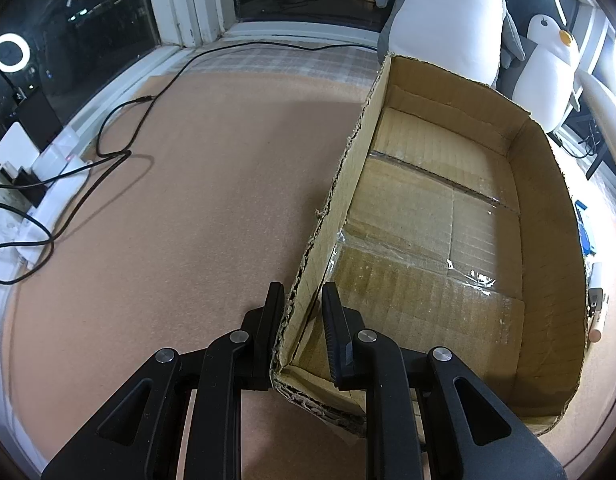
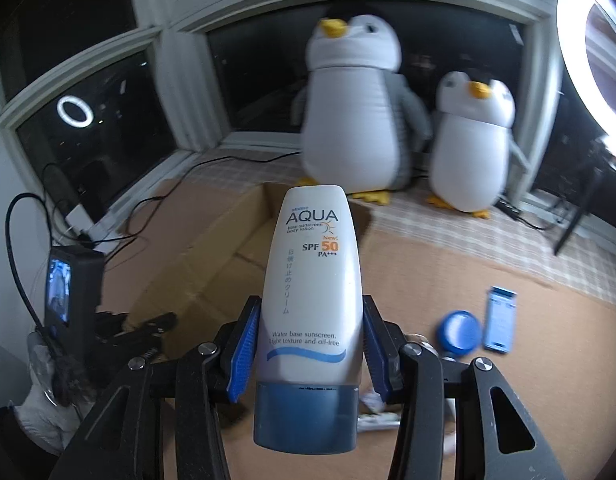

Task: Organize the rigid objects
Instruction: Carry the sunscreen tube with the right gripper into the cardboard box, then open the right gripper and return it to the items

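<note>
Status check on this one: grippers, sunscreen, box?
Left gripper shut on cardboard box wall. Right gripper shut on sunscreen bottle, cap toward the camera. Box empty, nothing blocking.

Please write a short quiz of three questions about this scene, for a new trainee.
1. True or false: the open brown cardboard box already holds an object.
2. What does the right gripper hold?
3. The left gripper clamps: A) the box wall, B) a cable, C) nothing.

Key:
1. False, it is empty.
2. The white sunscreen tube with a blue cap.
3. A.
</note>
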Motion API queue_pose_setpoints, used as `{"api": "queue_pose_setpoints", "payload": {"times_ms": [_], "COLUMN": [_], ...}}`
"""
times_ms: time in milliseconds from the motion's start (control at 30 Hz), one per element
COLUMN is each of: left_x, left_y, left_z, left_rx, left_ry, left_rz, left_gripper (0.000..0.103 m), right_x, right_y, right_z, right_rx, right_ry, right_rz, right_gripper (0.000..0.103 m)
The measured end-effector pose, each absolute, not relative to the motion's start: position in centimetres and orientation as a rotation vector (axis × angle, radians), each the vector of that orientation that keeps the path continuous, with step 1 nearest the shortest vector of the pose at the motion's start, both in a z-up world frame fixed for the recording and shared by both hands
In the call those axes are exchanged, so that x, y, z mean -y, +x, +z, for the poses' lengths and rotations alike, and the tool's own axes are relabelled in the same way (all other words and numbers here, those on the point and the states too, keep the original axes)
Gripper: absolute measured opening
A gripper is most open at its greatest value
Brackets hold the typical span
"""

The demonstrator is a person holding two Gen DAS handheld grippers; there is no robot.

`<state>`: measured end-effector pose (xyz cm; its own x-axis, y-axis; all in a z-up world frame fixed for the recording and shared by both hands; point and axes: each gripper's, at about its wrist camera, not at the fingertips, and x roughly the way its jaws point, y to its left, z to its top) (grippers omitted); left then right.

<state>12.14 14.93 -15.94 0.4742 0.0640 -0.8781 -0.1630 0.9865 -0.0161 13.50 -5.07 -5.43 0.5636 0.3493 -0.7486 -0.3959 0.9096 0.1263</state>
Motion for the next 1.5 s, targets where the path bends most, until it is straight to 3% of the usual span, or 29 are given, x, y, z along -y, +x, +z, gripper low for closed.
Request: {"api": "queue_pose_setpoints", "payload": {"times_ms": [733, 1500], "left_x": [-15.2, -15.0], "left_y": [12.1, 11.9], "left_z": [-15.9, -16.0], "left_rx": [-1.063, -1.066], "left_ry": [-0.116, -0.104], "left_rz": [0.137, 0.143], "left_gripper": [0.018, 0.018], "right_x": [-1.4, 2.2], "right_y": [14.6, 13.7], "right_z": [-11.1, -9.0], "right_rx": [-1.008, -0.979], "right_ry": [-0.094, -0.043], "right_rz": [0.526, 0.496], "right_gripper": [0.043, 0.047]}}
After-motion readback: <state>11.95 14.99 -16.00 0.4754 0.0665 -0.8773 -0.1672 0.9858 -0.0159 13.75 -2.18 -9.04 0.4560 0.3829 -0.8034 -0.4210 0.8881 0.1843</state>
